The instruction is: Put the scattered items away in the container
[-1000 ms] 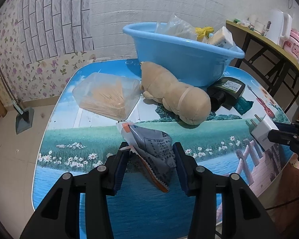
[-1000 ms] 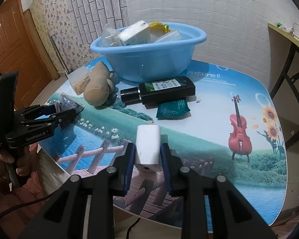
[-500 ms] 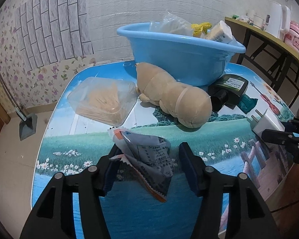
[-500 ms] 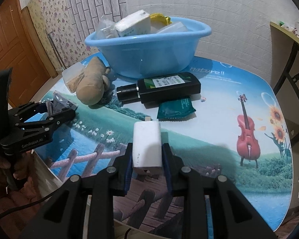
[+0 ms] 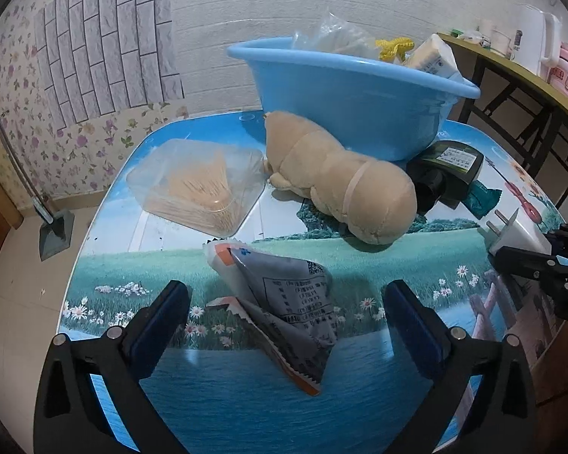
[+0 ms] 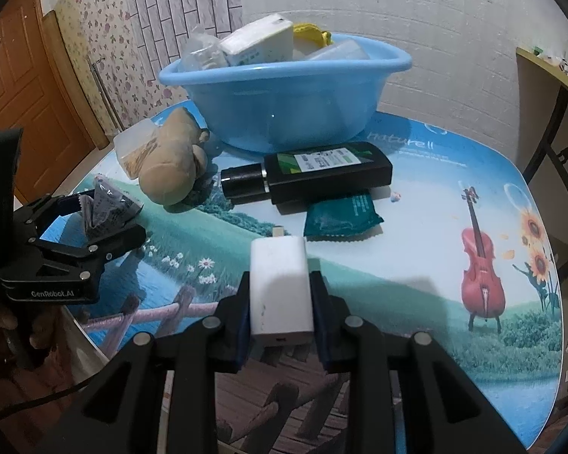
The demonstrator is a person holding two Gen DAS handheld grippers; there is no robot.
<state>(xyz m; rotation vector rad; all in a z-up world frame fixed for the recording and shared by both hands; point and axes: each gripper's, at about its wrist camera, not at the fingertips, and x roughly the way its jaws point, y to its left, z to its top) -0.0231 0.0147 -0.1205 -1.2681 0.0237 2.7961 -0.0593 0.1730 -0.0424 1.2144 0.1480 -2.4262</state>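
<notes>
While the left gripper (image 5: 284,302) is opening its jaws wide, a crumpled grey snack bag (image 5: 280,302) is lying between them on the table (image 5: 227,408), and the blue pads are not touching it. In the left wrist view, the bag is sitting at about 6 o'clock, near the table's front edge. A clear box of toothpicks (image 5: 198,185) is resting at about 10 o'clock from the bag. A tan plush toy (image 5: 337,178) is lying at about 1 o'clock from the bag, just in front of the blue tub (image 5: 344,102). The tub is standing at 12 o'clock, at the far side of the table, and it is holding bags and boxes already.

The right gripper (image 6: 280,302) is squeezing a white charger plug (image 6: 280,287) between its pads and holding it above the table. In the right wrist view, a green packet (image 6: 340,219) is lying at about 1 o'clock from the plug. A black bottle (image 6: 310,172) is lying on its side just behind the packet, partly on top of it, in front of the tub (image 6: 284,113). The left gripper (image 6: 94,223) is showing at 9 o'clock, with the snack bag (image 6: 106,212) between its jaws. A person's hand (image 6: 3,336) is gripping its handle.
</notes>
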